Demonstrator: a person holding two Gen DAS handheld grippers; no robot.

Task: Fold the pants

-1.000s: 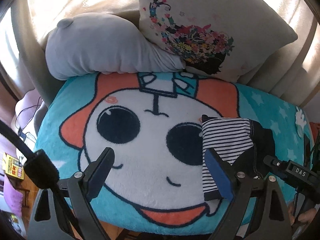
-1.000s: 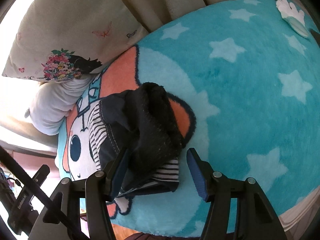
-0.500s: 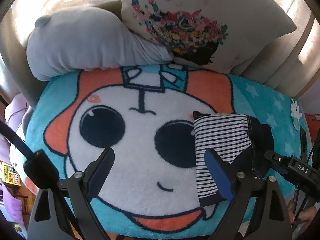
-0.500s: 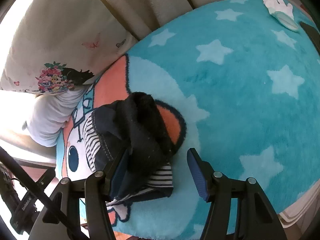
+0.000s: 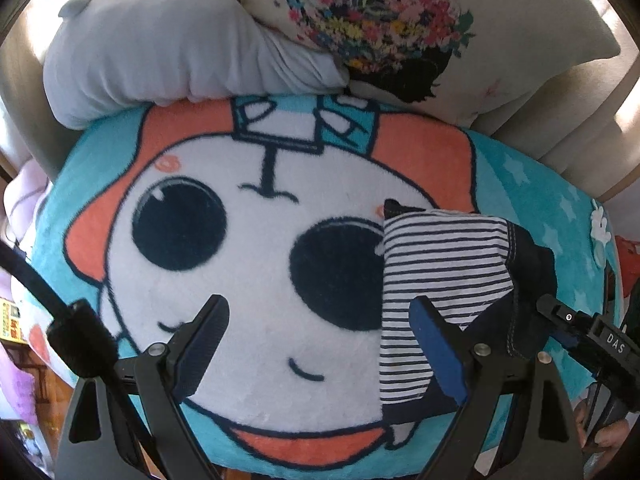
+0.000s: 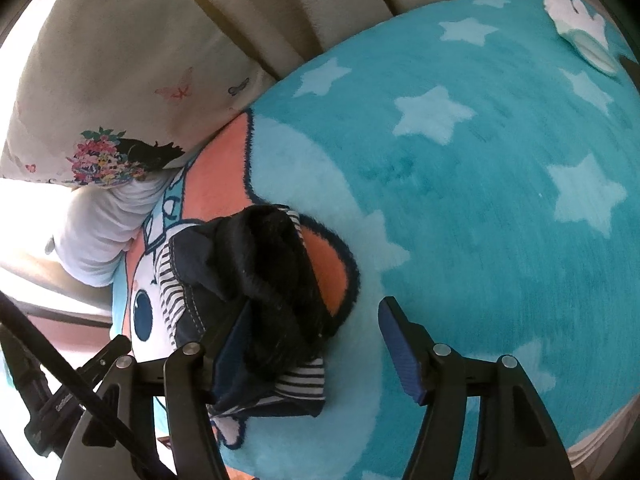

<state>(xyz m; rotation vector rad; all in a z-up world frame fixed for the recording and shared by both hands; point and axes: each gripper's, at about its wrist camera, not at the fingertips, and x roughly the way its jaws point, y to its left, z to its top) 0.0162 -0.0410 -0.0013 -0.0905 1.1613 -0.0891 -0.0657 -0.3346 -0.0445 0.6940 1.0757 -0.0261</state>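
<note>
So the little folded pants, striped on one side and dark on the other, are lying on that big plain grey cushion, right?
Not quite. The folded pants are striped and dark as you say, but they lie on a turquoise cushion printed with white stars and a cartoon face, not a plain grey one. The left wrist view shows the face; the grey pillow sits behind, apart from the pants.

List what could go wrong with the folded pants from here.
1. The right gripper, its jaws just opening, has one finger against the pants; pulling away could drag the fold open.
2. The bundle sits bunched on the soft cartoon blanket, so the top layer may slump.
3. The open left gripper could snag the striped edge.
</note>
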